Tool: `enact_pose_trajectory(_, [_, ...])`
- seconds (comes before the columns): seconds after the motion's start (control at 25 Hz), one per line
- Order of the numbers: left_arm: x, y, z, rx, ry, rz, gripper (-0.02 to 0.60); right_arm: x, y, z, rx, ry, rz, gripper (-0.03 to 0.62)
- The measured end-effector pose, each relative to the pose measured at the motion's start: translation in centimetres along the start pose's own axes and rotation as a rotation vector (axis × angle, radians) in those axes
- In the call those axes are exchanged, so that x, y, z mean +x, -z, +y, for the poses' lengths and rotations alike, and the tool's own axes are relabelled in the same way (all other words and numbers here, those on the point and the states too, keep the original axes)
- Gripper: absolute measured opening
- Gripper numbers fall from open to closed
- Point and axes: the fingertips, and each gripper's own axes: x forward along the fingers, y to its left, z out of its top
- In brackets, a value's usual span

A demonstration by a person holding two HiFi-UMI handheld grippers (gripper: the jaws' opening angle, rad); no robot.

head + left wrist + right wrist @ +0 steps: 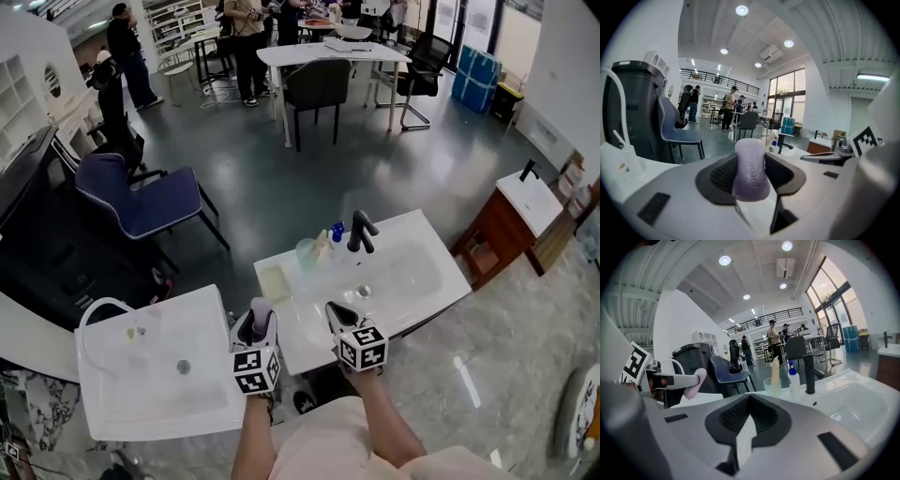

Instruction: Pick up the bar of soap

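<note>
The left gripper (260,330) (750,180) is clamped on the purple bar of soap (262,316) (751,161), raised in the air on the near-left side of the black faucet (360,232), above the near edge of the white sink (441,253). The bar's long axis runs along the jaws; its free, rounded end points forward, away from the person, and the embossed lettering runs lengthwise. The right gripper (341,317) (747,423) hovers just beside it, nearer the faucet, with its jaws together and nothing between them. A cup (307,251) and a blue-capped bottle (337,232) stand just left of the faucet.
</note>
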Motion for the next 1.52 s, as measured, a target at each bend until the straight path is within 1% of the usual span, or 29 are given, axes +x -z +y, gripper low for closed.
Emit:
enact_pose_trajectory(0.28, [0.1, 0.4, 0.3, -0.012, 0.003, 0.006, 0.19, 0.3, 0.4, 0.0, -0.026, 0.001, 0.026, 0.005])
enact_pose_trajectory(0.56, [0.7, 0.3, -0.4, -0.014, 0.01, 0.004, 0.19, 0.5, 0.1, -0.2, -0.037, 0.003, 0.03, 0.005])
enact_pose_trajectory(0.84, [1.0, 0.2, -0.7, 0.002, 0.012, 0.008, 0.19, 0.8, 0.1, -0.5, -0.029, 0.005, 0.034, 0.005])
enact_pose_trajectory(1.32, [1.2, -0.1, 0.0, -0.035, 0.022, -0.005, 0.19, 1.4, -0.4, -0.2, -0.035, 0.001, 0.031, 0.005])
enact_pose_trajectory(1.52, [1.3, 0.1, 0.1, -0.034, 0.028, -0.003, 0.189, 1.4, -0.3, -0.2, -0.039, 0.005, 0.032, 0.005])
